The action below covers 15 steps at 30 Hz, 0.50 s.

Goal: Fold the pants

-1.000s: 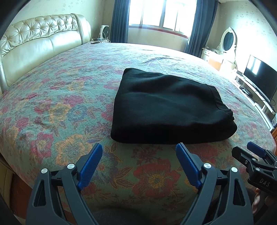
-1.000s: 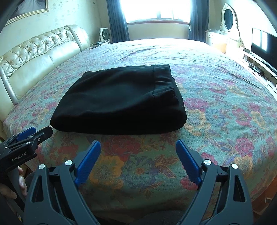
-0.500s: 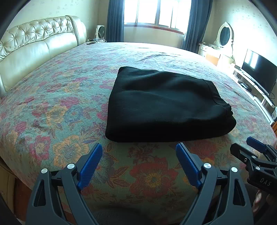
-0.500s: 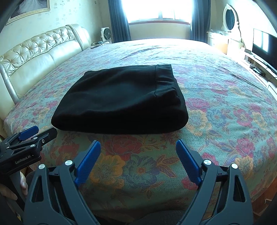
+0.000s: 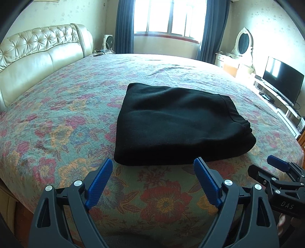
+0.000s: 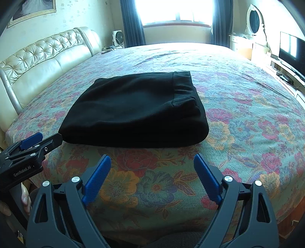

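Note:
The black pants (image 5: pixel 177 122) lie folded into a thick rectangle on the floral bedspread (image 5: pixel 57 133), with the waistband at the right end. They also show in the right wrist view (image 6: pixel 137 110). My left gripper (image 5: pixel 152 171) is open and empty, held above the bed's near edge just short of the pants. My right gripper (image 6: pixel 151 167) is open and empty, also just short of the pants' near fold. Each gripper shows in the other's view: the right one (image 5: pixel 274 171) and the left one (image 6: pixel 38 143).
A cream tufted headboard (image 5: pixel 38 51) runs along the left. A window with dark curtains (image 5: pixel 167 17) is at the far end. A dresser with oval mirror (image 5: pixel 244 43) and a TV (image 5: pixel 282 80) stand at the right. The bed's near edge drops off below the grippers.
Both grippers have drawn back and tilted up a little, so more of the room shows. The pants have not moved. Both grippers stay open.

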Each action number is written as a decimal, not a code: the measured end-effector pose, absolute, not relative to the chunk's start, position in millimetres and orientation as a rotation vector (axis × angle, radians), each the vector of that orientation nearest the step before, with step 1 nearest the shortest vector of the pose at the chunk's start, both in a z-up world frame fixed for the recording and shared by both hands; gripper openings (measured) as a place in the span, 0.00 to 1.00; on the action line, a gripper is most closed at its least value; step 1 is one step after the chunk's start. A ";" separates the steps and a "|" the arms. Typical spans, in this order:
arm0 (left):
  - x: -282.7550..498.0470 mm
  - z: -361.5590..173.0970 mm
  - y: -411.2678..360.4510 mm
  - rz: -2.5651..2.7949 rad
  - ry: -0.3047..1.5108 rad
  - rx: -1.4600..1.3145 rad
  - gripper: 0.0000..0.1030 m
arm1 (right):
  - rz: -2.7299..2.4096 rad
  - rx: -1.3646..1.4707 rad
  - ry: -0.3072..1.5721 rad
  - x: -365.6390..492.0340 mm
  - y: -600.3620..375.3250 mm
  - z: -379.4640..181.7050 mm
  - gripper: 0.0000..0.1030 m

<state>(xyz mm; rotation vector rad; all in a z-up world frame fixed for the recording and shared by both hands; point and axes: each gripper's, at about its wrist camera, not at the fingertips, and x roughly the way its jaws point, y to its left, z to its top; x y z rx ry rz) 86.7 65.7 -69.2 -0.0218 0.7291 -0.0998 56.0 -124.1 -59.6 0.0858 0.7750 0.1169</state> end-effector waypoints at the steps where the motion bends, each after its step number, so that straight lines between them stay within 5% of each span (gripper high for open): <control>1: 86.3 -68.4 63.4 -0.093 0.723 -0.002 0.83 | 0.118 0.086 0.775 56.0 -124.0 -59.7 0.86; 15: 88.0 -73.5 56.2 -0.071 0.745 0.048 0.87 | 0.127 0.090 0.780 56.1 -121.6 -60.6 0.86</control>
